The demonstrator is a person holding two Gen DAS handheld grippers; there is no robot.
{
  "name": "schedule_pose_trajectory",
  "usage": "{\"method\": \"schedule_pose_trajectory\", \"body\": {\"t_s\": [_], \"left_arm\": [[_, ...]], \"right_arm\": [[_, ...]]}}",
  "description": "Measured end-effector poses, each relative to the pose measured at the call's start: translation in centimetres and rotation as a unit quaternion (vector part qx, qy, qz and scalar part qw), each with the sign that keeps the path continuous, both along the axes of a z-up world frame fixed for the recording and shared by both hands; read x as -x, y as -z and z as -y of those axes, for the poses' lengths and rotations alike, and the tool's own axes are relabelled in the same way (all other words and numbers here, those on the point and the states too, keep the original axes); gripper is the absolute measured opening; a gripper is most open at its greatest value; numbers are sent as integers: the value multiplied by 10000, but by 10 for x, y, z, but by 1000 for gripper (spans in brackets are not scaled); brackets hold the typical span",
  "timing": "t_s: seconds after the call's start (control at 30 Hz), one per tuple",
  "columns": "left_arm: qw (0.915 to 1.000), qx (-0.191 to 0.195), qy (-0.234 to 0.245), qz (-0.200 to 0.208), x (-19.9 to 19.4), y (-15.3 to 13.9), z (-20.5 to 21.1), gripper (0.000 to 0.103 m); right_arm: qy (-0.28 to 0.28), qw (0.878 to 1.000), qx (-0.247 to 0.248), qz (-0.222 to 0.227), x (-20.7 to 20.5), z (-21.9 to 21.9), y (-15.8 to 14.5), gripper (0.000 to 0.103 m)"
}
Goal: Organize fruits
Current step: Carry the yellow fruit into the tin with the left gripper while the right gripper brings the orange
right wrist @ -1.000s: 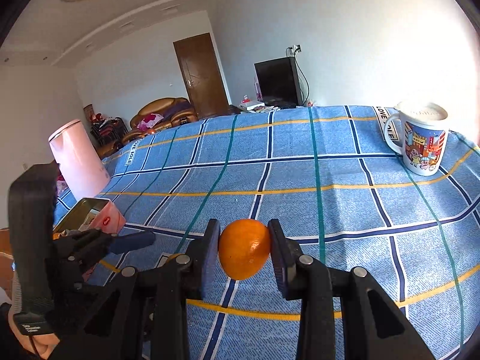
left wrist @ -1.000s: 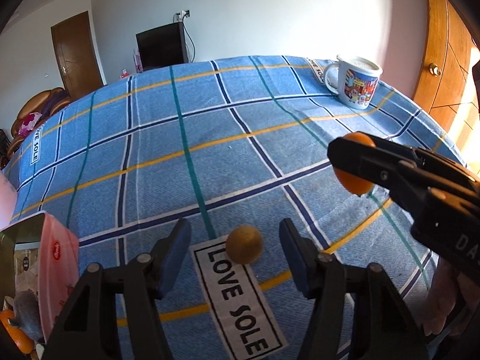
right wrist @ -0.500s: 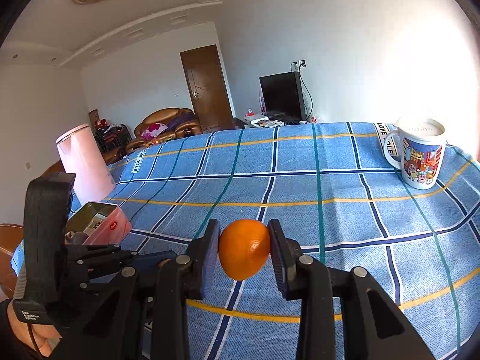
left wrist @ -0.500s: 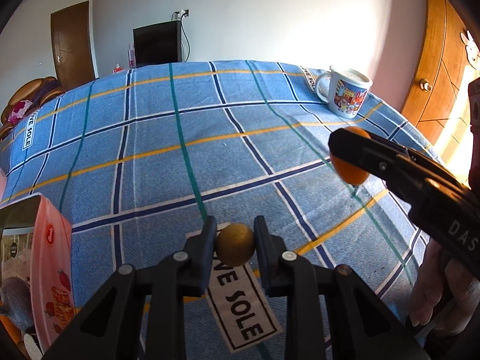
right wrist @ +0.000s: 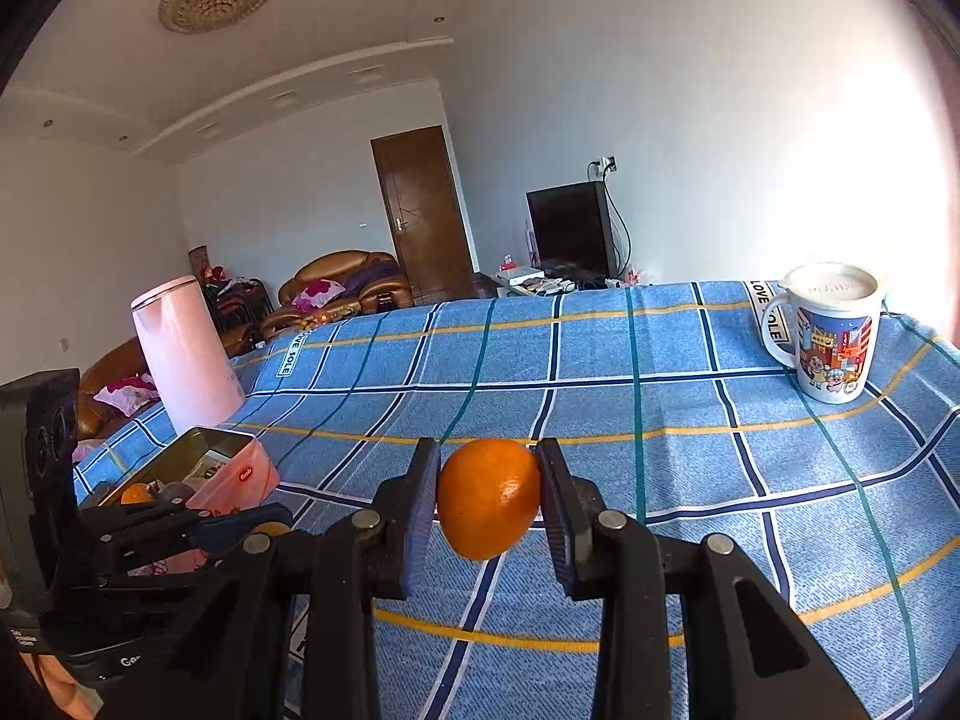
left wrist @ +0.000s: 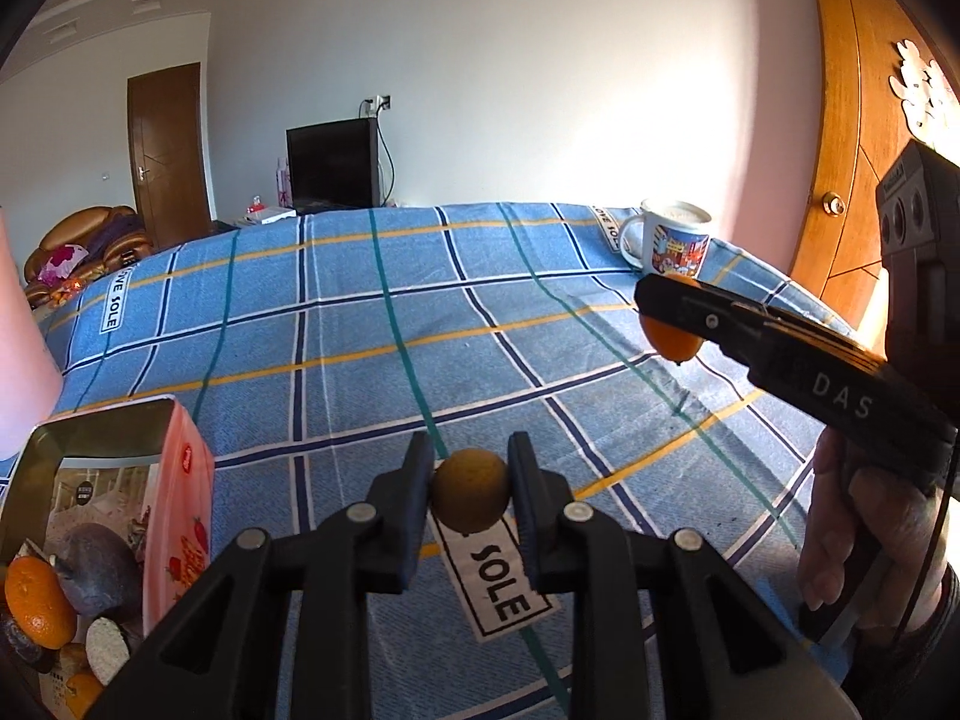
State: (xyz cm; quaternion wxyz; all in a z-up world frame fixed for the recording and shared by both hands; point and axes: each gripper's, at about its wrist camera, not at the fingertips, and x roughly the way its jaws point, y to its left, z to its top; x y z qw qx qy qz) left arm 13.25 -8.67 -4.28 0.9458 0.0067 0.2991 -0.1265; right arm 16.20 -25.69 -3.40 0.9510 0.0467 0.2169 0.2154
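Observation:
My left gripper [left wrist: 470, 489] is shut on a small round brown-yellow fruit [left wrist: 471, 498] and holds it above the blue checked tablecloth [left wrist: 360, 360]. My right gripper [right wrist: 487, 498] is shut on an orange [right wrist: 487, 498], held above the cloth; the orange also shows in the left wrist view [left wrist: 669, 342], to the right. A pink tin box [left wrist: 180, 510] at lower left holds an orange [left wrist: 33, 603], dark purple fruit [left wrist: 99, 567] and other pieces. The box also shows in the right wrist view [right wrist: 234, 471], left of my right gripper.
A printed mug [right wrist: 831, 336] stands at the far right of the table. A pink kettle [right wrist: 183, 354] stands at the left behind the box. A wooden door [left wrist: 858, 150] is close on the right. A sofa [right wrist: 342, 288] and a television [right wrist: 570, 234] lie beyond the table.
My left gripper closed on the small brown-yellow fruit that lay on the cloth and lifted it. My right gripper kept the orange and rose a little.

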Motion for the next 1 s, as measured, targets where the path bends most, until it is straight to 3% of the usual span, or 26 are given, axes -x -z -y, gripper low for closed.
{"method": "schedule_pose_trajectory", "body": {"t_s": [0.47,1.0], "left_arm": [[9984,-65,-283,486,34,-8,-25,27],[9931,52,-856,805,75,-25,-84,27]], "right_arm": [[-143,9991,32,403,28,-11,-6,34],[-843,9952,17,505,50,-69,-17,34]]}}
